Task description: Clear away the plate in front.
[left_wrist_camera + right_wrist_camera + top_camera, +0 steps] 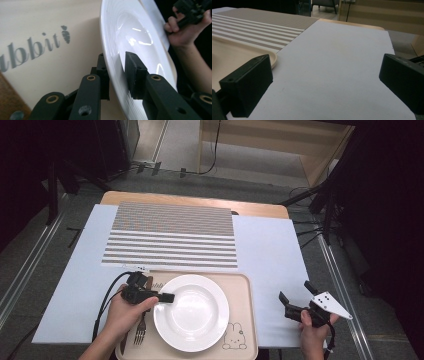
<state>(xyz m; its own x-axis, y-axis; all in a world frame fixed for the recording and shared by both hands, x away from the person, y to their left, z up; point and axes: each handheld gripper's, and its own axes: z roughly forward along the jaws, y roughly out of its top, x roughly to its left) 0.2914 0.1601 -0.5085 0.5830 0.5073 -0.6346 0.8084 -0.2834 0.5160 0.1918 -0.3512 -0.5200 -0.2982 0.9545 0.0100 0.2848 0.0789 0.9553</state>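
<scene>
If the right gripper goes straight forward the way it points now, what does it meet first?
Probably nothing soon. The right gripper, jaws wide open, points along the bare white sheet; the tray corner and striped mat lie off to one side. Depth beyond the sheet's far edge is unclear.

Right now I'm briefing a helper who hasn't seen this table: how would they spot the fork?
Find the beige tray at the table's near edge, holding a white plate. The fork lies on the tray's left side beside the plate, partly under the left hand, tines toward the person: the one slim metal piece there.
</scene>
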